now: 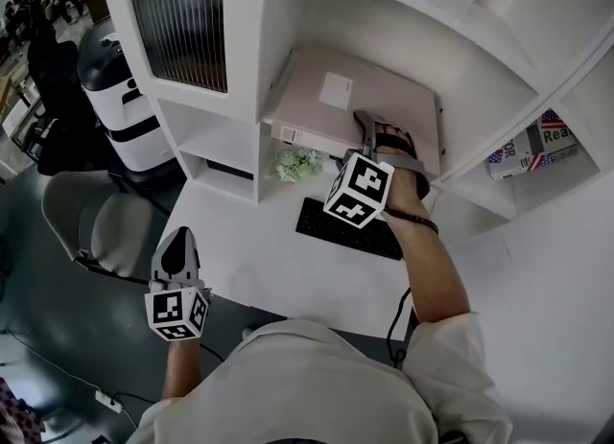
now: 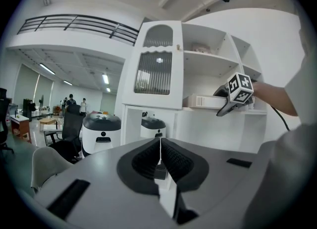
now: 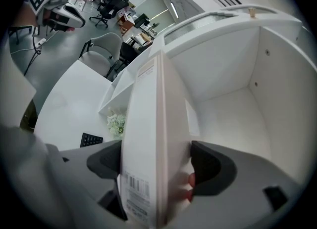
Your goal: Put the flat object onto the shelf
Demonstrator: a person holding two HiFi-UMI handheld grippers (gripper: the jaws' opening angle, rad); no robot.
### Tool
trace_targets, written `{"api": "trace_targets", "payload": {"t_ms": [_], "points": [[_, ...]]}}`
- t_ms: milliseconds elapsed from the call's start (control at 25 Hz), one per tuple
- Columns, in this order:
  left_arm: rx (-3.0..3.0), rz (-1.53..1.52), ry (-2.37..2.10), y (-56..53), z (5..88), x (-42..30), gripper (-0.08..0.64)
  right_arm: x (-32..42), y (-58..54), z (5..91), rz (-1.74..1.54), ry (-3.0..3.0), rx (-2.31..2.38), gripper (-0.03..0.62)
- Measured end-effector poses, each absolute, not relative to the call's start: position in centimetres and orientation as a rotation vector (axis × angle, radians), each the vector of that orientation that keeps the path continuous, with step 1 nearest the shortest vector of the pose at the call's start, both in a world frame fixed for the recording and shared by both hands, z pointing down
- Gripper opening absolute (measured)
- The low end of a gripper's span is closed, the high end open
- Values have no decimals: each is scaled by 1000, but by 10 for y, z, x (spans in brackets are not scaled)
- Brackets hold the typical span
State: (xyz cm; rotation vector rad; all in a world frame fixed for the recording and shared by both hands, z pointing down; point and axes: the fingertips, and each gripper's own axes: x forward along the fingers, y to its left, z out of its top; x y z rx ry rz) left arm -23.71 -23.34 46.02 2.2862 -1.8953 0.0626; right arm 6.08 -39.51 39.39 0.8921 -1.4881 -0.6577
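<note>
Flat box (image 1: 336,97) already lies in the shelf (image 3: 233,114) bay, looks nearly home. Right tool (image 3: 156,166) is wide but clamped on its near end, so letting go is what's left. Left tool (image 2: 159,161) closed, empty, well away from the shelf

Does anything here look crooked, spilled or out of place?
Nothing looks spilled or damaged. The one unsettled thing is the flat box. It lies on the shelf with its near edge seemingly poking out past the front, and the right gripper is clamped on that edge.
</note>
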Motion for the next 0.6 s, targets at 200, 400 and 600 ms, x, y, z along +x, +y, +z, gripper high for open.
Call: {"api": "trace_targets", "payload": {"t_ms": [200,400,600], "points": [[2273,63,-1912,-234,460,-239,6,65,-407,394,-652,-1486,895,420],[2258,66,-1922,-234,461,-241,6,66,-413,393,-621,-1514,878,431],[2248,72,-1930,-234,463,-241,6,66,-413,392,-571,-1580,844,442]]}}
